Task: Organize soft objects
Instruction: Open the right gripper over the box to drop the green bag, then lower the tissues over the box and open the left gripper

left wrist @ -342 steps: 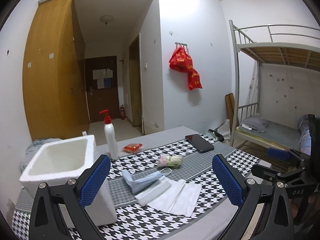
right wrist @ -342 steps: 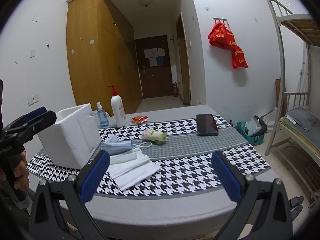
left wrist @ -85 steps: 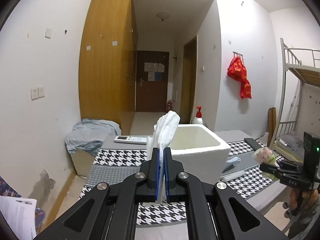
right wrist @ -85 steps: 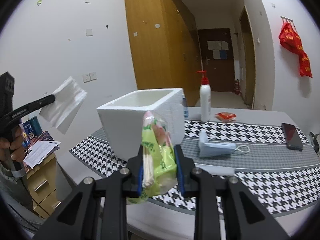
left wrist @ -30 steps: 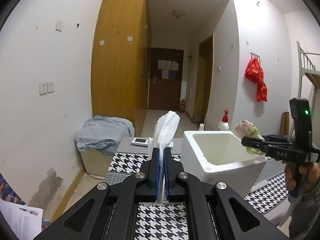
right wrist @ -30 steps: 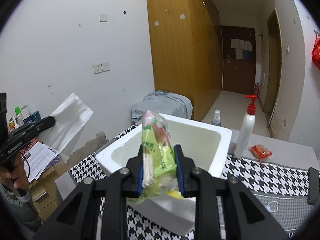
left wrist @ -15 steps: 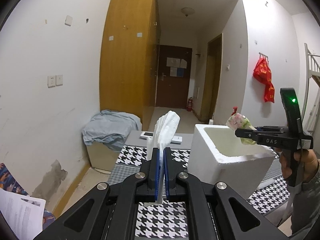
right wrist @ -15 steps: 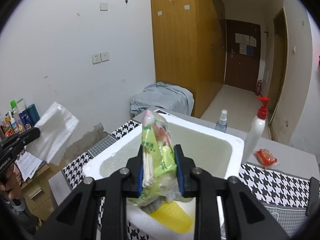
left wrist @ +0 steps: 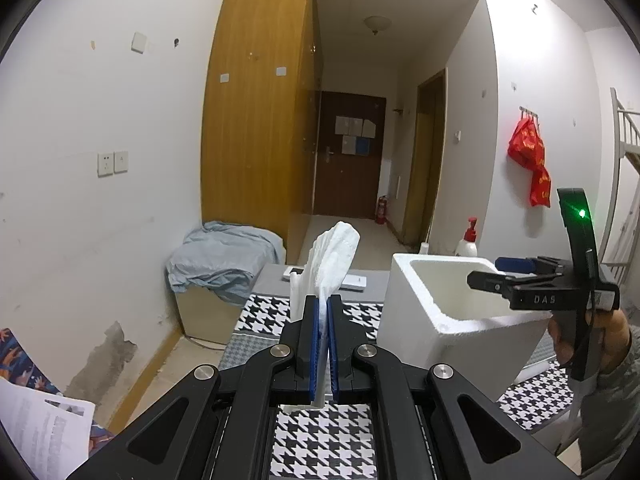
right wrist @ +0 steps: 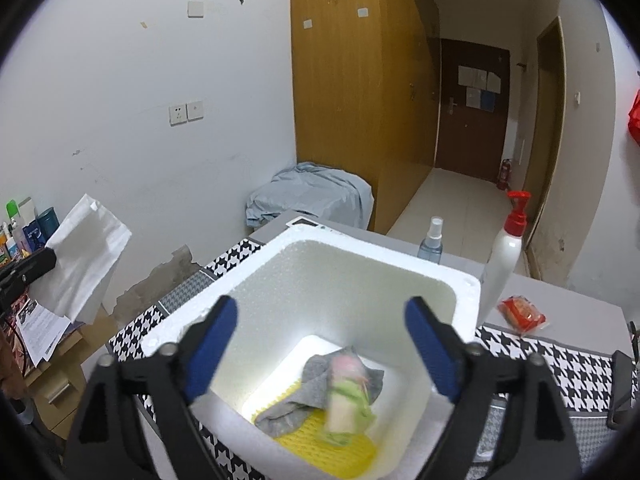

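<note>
My right gripper hangs over the white foam box, its jaws opening wide with nothing between the blue pads. Below them a green and pink plastic bag, blurred, lies free in the box on a grey cloth and a yellow ribbed thing. My left gripper is shut on a white folded tissue that stands up above the pads, left of the box. The left wrist view shows the right gripper over the box rim, held by a hand.
Behind the box stand a white pump bottle and a small spray bottle, with a red packet to the right. A remote lies on the houndstooth table. A blue-grey cloth covers a low box by the wall.
The right jaws have sprung wide apart and let go of the plastic bag, which has dropped into the foam box. The left gripper still holds the tissue in the same place.
</note>
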Tool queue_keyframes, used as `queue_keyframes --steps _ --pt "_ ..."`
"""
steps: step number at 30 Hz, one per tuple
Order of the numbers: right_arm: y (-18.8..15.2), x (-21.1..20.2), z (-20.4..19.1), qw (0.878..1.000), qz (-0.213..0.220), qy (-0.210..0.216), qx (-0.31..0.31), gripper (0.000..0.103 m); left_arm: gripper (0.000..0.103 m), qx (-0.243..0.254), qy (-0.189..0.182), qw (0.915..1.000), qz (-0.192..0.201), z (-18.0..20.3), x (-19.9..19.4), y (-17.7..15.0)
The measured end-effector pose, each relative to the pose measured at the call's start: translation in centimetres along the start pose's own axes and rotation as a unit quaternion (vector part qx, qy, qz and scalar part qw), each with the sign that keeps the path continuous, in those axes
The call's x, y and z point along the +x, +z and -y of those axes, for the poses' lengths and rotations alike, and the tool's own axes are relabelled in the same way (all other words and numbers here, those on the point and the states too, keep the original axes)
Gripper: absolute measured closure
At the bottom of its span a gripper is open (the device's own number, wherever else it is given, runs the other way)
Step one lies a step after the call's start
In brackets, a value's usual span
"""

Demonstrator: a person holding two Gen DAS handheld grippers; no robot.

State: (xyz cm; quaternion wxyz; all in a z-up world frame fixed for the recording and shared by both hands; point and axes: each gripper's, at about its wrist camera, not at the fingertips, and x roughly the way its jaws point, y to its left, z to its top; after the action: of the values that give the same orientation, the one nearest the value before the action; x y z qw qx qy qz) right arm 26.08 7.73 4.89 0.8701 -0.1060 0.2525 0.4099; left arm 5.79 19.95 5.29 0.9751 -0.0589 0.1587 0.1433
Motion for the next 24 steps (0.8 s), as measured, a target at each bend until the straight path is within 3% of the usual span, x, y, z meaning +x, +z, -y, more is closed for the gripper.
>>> queue_keyframes --steps 7,24 --pt "-0.3 -1.1 0.2 1.0 0.009 0.001 0.002 0.001 0.098 0.007 -0.014 0.9999 0.003 0.7 0.4 0.8" --pt "-3.0 -8.1 -0.5 0.999 0.044 0.005 0.012 0.001 0.098 0.036 -0.053 0.9976 0.026 4.8 -1.4 2.5"
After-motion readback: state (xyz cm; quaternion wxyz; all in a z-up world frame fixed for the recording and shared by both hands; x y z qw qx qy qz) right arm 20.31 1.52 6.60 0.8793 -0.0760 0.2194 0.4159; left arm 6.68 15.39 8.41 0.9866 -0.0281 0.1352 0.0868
